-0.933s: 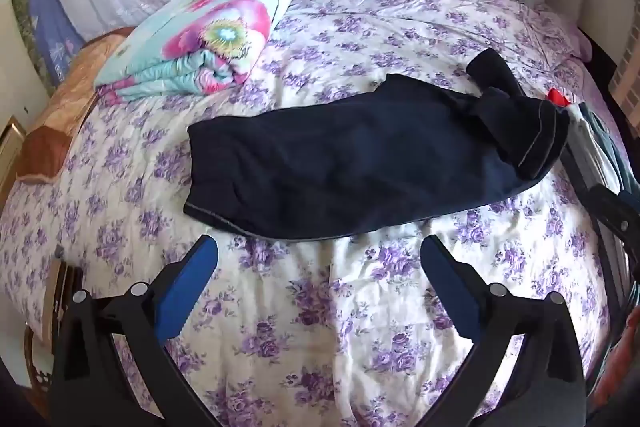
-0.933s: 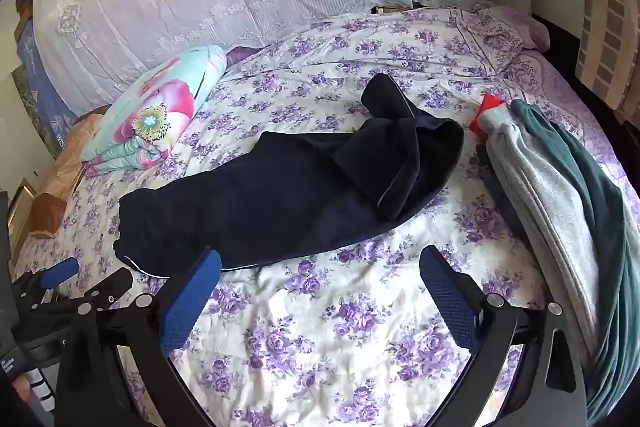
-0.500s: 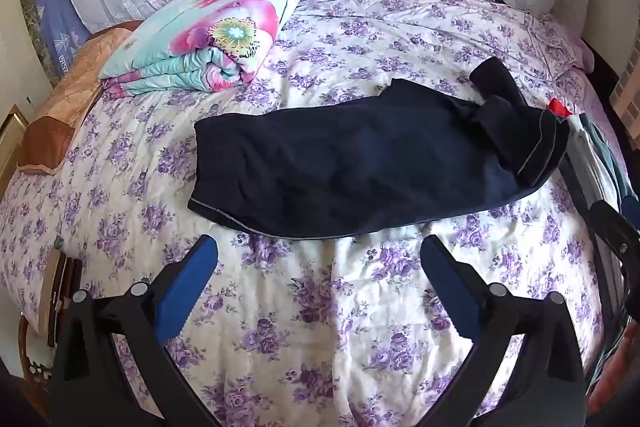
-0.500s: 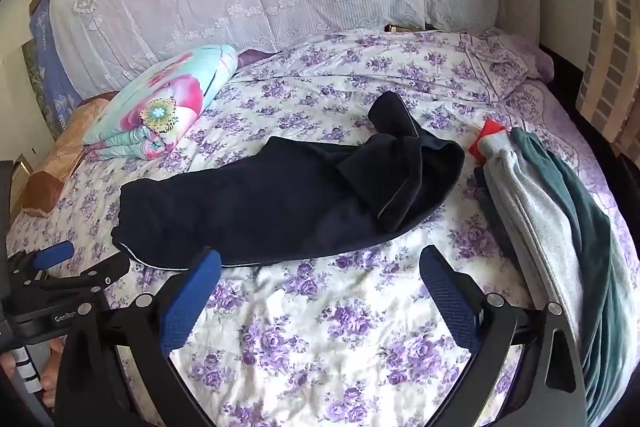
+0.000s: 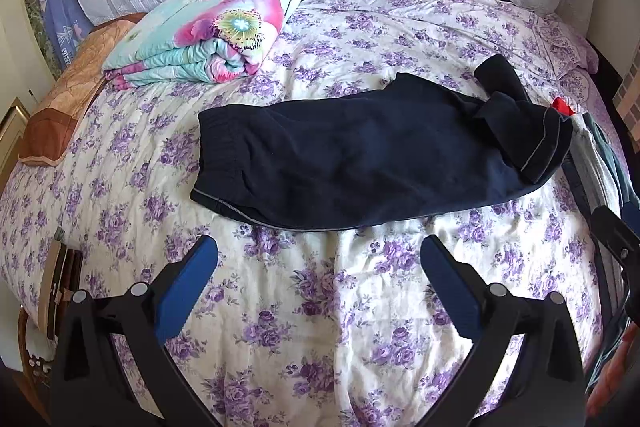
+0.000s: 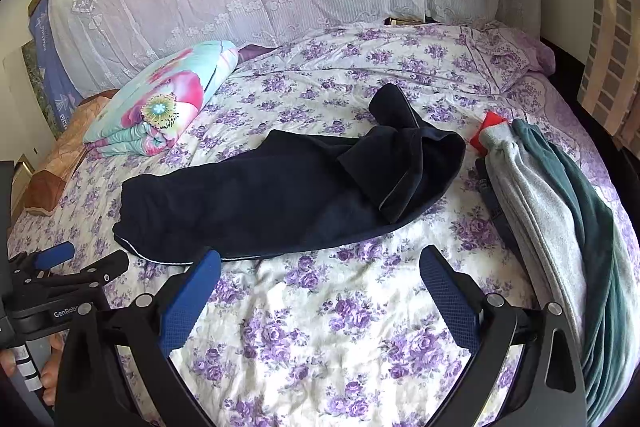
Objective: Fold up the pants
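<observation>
Left wrist view: the left gripper [image 5: 319, 267] hangs released, holding nothing, just short of the near edge of the navy pants [image 5: 360, 163]. They lie across the bed [image 5: 320, 327], their leg end bunched away from the folded quilt [image 5: 208, 35].

Right wrist view: the right gripper [image 6: 320, 277] is likewise spread and empty beside the pants [image 6: 280, 203]. Folding looks unstarted; next likely straightening that bunched end.
</observation>
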Available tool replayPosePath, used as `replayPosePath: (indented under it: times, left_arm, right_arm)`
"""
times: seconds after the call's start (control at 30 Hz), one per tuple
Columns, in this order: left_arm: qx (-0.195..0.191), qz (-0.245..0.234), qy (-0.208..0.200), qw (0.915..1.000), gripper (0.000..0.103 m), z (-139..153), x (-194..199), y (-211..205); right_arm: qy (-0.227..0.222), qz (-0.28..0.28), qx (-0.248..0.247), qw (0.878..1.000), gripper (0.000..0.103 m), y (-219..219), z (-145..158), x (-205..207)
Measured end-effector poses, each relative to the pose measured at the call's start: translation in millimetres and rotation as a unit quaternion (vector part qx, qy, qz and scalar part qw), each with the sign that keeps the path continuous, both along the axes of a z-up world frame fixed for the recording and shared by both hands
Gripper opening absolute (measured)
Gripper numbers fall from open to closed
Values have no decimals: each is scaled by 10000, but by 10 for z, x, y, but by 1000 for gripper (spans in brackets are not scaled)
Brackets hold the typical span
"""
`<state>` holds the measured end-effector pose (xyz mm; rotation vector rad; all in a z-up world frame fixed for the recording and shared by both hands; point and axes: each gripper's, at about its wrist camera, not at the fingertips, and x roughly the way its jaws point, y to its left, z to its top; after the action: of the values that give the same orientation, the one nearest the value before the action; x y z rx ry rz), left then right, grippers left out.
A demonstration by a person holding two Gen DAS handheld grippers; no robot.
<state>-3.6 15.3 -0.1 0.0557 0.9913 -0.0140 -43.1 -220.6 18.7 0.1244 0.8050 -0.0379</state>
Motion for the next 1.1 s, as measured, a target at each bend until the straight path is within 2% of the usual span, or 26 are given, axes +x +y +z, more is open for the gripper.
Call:
replayPosePath:
  times: [1.1]
  left_arm:
    - [-55, 58, 175, 9998, 99, -141, 19, 10]
  right_arm:
    - [305, -19, 57, 9995, 100, -11, -127, 85]
